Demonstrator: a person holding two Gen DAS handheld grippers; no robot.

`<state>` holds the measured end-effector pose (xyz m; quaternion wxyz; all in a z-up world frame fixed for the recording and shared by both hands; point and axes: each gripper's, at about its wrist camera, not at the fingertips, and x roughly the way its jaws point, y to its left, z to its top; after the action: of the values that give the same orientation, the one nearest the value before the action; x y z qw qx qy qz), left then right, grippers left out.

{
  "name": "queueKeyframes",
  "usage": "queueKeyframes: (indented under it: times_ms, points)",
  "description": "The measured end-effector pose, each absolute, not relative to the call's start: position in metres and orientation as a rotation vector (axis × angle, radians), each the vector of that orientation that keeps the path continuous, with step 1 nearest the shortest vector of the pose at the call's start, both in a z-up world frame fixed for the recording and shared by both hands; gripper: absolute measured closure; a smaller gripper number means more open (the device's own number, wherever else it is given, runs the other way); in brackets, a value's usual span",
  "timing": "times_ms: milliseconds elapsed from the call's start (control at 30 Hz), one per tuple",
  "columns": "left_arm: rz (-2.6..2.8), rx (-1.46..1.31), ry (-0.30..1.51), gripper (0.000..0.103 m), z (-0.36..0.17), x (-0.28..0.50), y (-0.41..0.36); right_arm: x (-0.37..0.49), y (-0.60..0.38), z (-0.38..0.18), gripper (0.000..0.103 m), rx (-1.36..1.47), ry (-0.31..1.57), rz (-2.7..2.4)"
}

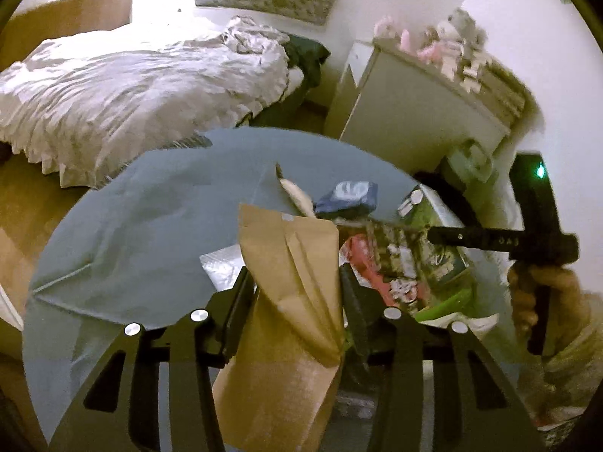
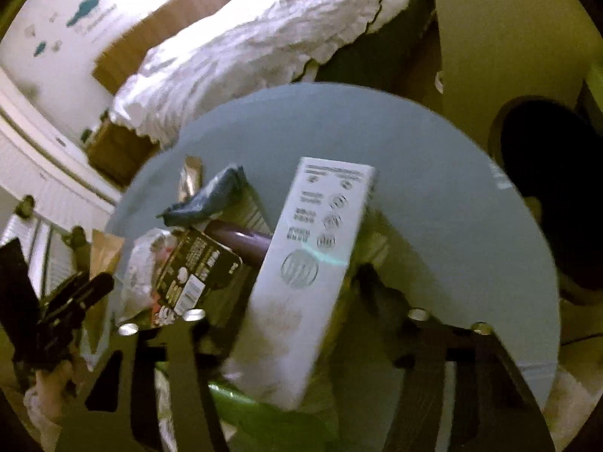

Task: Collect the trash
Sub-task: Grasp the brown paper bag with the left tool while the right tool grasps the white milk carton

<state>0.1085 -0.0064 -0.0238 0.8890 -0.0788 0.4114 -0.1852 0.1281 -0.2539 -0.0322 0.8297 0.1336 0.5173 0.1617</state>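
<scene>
Mostly creased brown paper bag (image 1: pixel 297 282), upright.

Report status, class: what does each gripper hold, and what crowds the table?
Left gripper shut on brown paper bag. Right gripper shut on white carton. Wrappers piled on grey table between them.

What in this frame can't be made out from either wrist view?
- Left wrist view: the brown paper bag between the left gripper fingers hides its own contents, and part of the trash pile.
- Right wrist view: print on the white carton is motion-blurred, unreadable; whether the right gripper actually clamps it is unclear.
- Right wrist view: the black wrapper label is too small to read.
</scene>
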Motion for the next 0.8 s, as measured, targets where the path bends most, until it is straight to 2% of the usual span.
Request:
queueKeyframes:
  times_ms: [200,500,633,800]
  points:
    - [-0.425,-0.186,0.764,0.057,0.022,0.104,-0.019,0.110,-0.311,-0.006,0.059,0.500,0.922,0.480]
    - [-0.571,-0.154,0.687,0.057,0.073,0.142,-0.112,0.093,-0.399,0.043,0.059,0.508,0.568,0.394]
    - [-0.643,-0.137,0.675,0.057,0.078,0.165,-0.163,0.090,-0.464,0.048,0.059,0.545,0.453,0.271]
    - [-0.731,-0.127,0.724,0.057,0.068,0.201,-0.237,0.105,-0.530,0.030,0.059,0.607,0.419,0.143]
